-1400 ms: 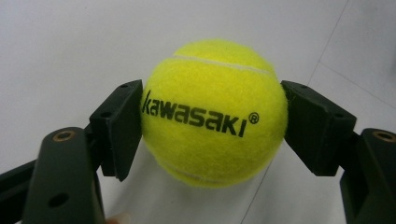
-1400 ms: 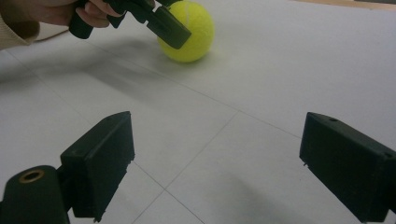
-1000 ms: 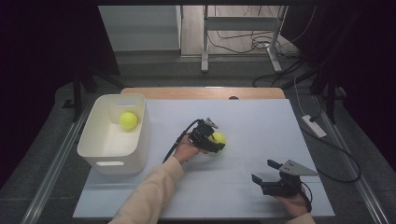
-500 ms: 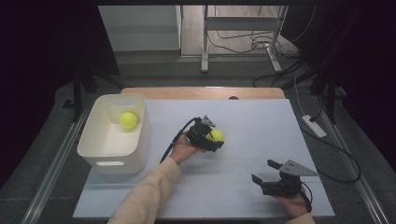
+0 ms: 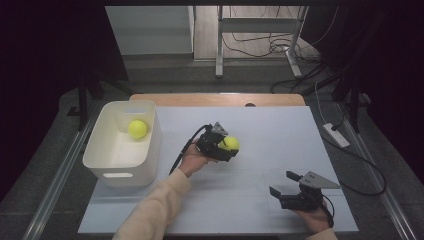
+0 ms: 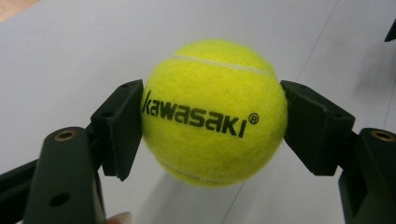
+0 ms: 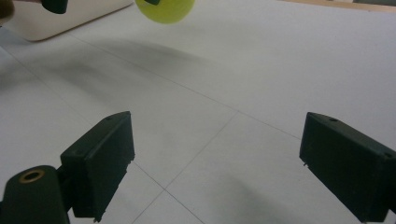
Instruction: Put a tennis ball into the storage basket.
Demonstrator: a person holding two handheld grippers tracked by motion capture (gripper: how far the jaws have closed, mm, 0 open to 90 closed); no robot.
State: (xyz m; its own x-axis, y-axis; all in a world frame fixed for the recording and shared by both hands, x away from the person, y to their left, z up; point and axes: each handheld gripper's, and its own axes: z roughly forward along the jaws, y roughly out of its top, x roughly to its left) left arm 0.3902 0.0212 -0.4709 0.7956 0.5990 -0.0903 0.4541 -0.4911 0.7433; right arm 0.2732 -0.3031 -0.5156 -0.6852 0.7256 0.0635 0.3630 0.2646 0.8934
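My left forearm reaches in from the bottom of the high view toward mid-table, its left gripper (image 5: pixel 227 146) raised off the surface with both pads clamped on a tennis ball (image 6: pixel 214 112). My right gripper (image 5: pixel 286 183) sits low near my edge of the table, jaws spread wide with nothing between them.

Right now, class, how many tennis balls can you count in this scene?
2. One tennis ball lies inside the white bin at the table's left; the other ball is clamped in the left gripper above mid-table. None seems hidden.
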